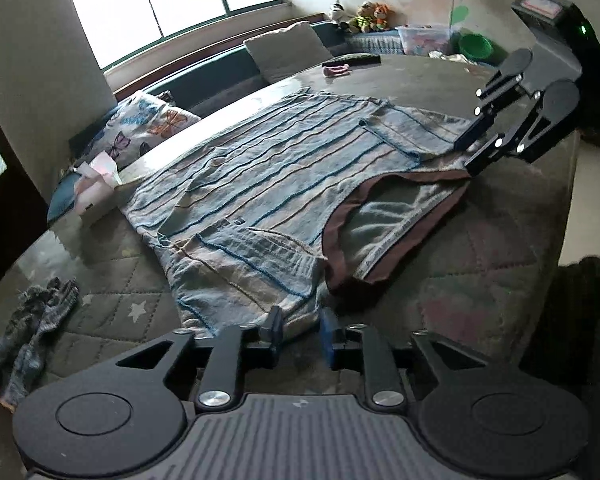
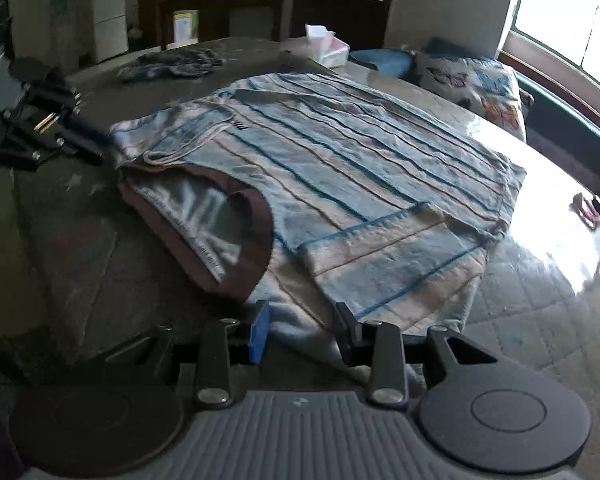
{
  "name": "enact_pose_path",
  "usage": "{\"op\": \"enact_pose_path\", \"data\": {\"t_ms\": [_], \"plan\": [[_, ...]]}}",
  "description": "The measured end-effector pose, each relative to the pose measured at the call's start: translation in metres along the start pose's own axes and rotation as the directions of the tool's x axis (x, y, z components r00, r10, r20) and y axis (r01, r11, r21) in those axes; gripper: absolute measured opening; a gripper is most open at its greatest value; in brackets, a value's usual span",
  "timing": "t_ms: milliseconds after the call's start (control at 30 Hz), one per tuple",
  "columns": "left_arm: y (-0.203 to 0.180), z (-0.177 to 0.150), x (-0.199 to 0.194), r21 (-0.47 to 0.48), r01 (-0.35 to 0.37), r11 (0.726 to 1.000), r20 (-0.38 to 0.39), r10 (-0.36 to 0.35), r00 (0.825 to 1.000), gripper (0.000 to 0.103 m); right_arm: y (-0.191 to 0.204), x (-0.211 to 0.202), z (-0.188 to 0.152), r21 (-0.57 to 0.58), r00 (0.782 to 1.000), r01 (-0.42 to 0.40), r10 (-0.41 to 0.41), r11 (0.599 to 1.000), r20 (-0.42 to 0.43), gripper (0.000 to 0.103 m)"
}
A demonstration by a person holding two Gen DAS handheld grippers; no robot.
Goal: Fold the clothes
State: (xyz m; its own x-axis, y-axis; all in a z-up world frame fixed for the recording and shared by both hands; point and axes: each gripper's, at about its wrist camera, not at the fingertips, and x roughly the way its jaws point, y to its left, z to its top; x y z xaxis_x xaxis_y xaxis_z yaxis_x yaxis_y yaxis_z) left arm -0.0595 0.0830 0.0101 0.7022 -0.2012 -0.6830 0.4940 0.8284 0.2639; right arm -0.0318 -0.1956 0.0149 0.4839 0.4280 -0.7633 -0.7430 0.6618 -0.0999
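Observation:
A blue-and-beige striped T-shirt point(image 1: 260, 184) with a brown collar point(image 1: 336, 240) lies flat on the table, both sleeves folded in over the body; it also shows in the right wrist view point(image 2: 360, 168). My left gripper point(image 1: 298, 334) is open at one shoulder edge, its fingers either side of the cloth edge. It appears in the right wrist view point(image 2: 88, 140) at the shirt's far shoulder. My right gripper point(image 2: 302, 328) is open at the other shoulder, with cloth between its fingers. It also shows in the left wrist view point(image 1: 474, 154), low at the shirt's edge.
The round table point(image 1: 480, 272) has a quilted cover under a glossy sheet. Grey gloves point(image 1: 36, 328) lie at its left edge, a tissue box point(image 1: 96, 188) beyond, a pink item point(image 1: 336, 69) at the far side. Cushions, a bench and toys stand behind.

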Motion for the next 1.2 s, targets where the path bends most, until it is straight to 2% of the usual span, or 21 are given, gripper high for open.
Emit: {"op": "enact_pose_path", "data": {"t_ms": [67,200,367,467,633,667,733,767,867,967,1200], "plan": [[-0.001,-0.002,-0.002,0.033,-0.001,0.999,0.003,0.000,1.000,0.028,0.000,-0.006,-0.003,-0.013,1.000,-0.008,0.008,1.000,-0.003,0.048],[-0.005,-0.003,0.003,0.109,-0.003,0.994,-0.010,0.004,1.000,0.030,0.001,-0.015,-0.007,-0.070,1.000,0.004,-0.005,0.998,-0.015,0.055],[-0.009,-0.003,0.016,0.200,0.000,0.980,-0.014,0.003,1.000,0.030,-0.002,-0.013,-0.011,-0.136,0.999,0.027,-0.032,0.990,-0.032,0.057],[-0.009,-0.003,0.023,0.244,-0.002,0.970,-0.013,0.006,1.000,0.031,-0.004,-0.010,-0.012,-0.171,0.999,0.035,-0.041,0.985,-0.031,0.061],[-0.002,0.001,0.033,0.259,0.002,0.966,0.005,-0.003,1.000,0.031,-0.013,-0.006,-0.010,-0.178,0.999,0.034,-0.040,0.983,-0.030,0.061],[0.000,0.002,0.035,0.259,0.011,0.966,0.005,-0.013,1.000,0.029,-0.015,-0.005,-0.009,-0.180,0.999,0.033,-0.039,0.983,-0.030,0.061],[0.004,0.004,0.037,0.246,0.027,0.969,0.004,-0.029,1.000,0.024,-0.020,-0.003,-0.007,-0.177,0.999,0.035,-0.041,0.984,-0.032,0.058],[0.005,0.005,0.038,0.236,0.034,0.971,0.003,-0.035,0.999,0.018,-0.022,-0.002,-0.007,-0.176,0.998,0.040,-0.046,0.984,-0.033,0.056],[0.011,0.009,0.040,0.200,0.037,0.979,0.012,-0.040,0.999,0.010,-0.031,0.001,-0.003,-0.171,0.998,0.045,-0.053,0.984,-0.043,0.044],[0.014,0.012,0.039,0.166,0.033,0.986,0.021,-0.037,0.999,0.010,-0.039,0.002,-0.001,-0.155,0.997,0.045,-0.053,0.987,-0.048,0.040],[0.011,-0.003,0.032,0.203,0.011,0.979,0.003,-0.012,1.000,0.020,-0.033,0.002,-0.005,-0.169,0.999,0.014,-0.022,0.986,-0.047,0.024]]}}
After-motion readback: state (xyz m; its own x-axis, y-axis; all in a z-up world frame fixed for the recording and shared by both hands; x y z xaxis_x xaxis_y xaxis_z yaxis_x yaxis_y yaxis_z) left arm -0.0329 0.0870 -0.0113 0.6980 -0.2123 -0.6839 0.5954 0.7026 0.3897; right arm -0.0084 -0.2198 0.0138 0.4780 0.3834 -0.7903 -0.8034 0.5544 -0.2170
